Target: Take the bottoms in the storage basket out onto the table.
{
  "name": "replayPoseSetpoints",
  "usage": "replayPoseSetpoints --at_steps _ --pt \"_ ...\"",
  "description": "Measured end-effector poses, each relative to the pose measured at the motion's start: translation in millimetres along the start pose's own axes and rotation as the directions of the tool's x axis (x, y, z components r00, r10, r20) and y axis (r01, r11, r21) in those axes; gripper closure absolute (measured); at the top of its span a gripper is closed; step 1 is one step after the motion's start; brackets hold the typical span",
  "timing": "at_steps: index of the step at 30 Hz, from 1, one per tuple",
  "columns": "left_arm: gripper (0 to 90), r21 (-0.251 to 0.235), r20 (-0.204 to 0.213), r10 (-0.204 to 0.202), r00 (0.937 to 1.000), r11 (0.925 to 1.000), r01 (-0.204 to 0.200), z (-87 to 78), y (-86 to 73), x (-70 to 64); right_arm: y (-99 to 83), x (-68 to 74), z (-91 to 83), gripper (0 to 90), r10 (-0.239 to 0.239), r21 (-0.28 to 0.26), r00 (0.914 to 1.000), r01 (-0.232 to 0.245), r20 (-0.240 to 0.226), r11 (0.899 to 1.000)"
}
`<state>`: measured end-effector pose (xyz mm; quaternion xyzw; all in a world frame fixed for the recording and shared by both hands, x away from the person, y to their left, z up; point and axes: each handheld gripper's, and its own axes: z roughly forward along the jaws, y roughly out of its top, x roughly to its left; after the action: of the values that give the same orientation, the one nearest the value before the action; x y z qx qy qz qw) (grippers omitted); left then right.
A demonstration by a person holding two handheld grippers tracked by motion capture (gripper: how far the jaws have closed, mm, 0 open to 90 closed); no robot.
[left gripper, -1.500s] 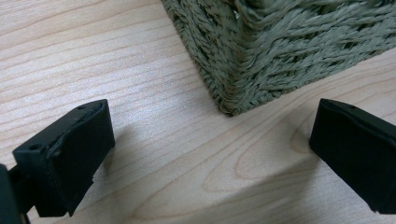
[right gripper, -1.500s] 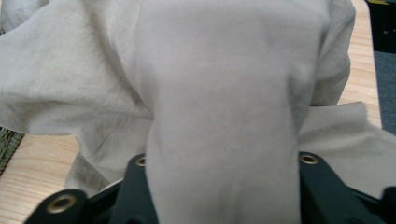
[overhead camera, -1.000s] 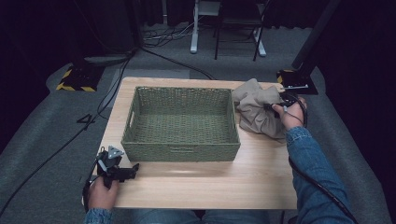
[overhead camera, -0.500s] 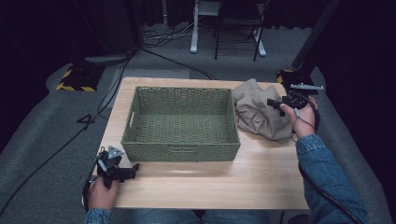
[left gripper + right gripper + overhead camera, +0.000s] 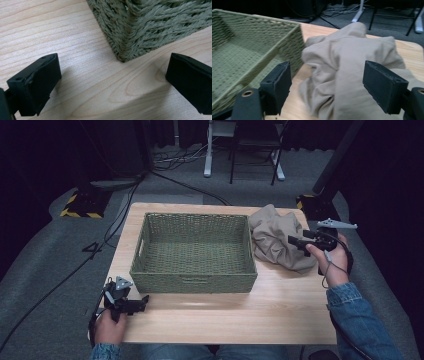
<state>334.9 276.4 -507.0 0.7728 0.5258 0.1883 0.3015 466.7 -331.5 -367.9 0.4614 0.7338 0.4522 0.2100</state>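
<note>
Your right tool [image 5: 327,90] hovers with jaws spread wide over the beige cloth [image 5: 352,75]; your left tool [image 5: 112,82], also spread, rests near the basket [image 5: 150,25] corner on the surface [image 5: 50,30].

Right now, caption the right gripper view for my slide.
Open right gripper poised over crumpled beige cloth beside the green wicker basket.

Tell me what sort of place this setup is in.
Probably a lab or studio set up for recording: a lone wooden table on grey carpet, dark curtains behind, loose cables across the floor, and a black and yellow striped block.
</note>
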Motion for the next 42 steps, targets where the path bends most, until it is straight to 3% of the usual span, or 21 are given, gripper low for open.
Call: replayPoseSetpoints --at_steps 6,14,18,19,25,33,42 --pt "0.2 0.0 0.001 0.0 1.0 1.0 0.0 0.0 0.1 0.1 -12.5 15.9 -10.9 23.6 -0.032 -0.003 0.9987 0.032 -0.039 0.999" --pt "0.2 0.0 -0.001 -0.003 1.0 1.0 0.003 -0.1 -0.1 -0.2 -34.2 39.0 -17.6 23.3 -0.082 0.034 0.9932 0.085 -0.083 0.996" --pt "0.2 0.0 -0.001 -0.003 1.0 1.0 0.003 -0.1 -0.1 -0.2 -41.2 45.9 -19.9 23.2 -0.08 0.04 0.9912 0.085 -0.106 0.996" --pt "0.2 0.0 -0.002 -0.003 1.0 1.0 0.003 -0.1 -0.1 -0.3 -45.6 49.9 -21.6 22.5 -0.077 0.054 0.9887 0.085 -0.128 0.995" --pt "0.2 -0.002 -0.004 -0.005 1.0 1.0 0.005 -0.1 -0.3 -0.5 -60.0 60.8 -24.3 21.3 -0.104 0.094 0.9821 0.12 -0.157 0.988" --pt "0.2 -0.002 -0.005 -0.006 1.0 1.0 0.006 -0.1 -0.3 -0.6 -86.7 74.7 -14.5 19.9 -0.114 0.121 0.9711 0.141 -0.21 0.983" --pt "0.2 -0.003 -0.005 -0.006 1.0 1.0 0.006 0.0 -0.3 -0.6 -107.6 87.3 -0.9 19.7 -0.148 0.131 0.9632 0.18 -0.224 0.975"
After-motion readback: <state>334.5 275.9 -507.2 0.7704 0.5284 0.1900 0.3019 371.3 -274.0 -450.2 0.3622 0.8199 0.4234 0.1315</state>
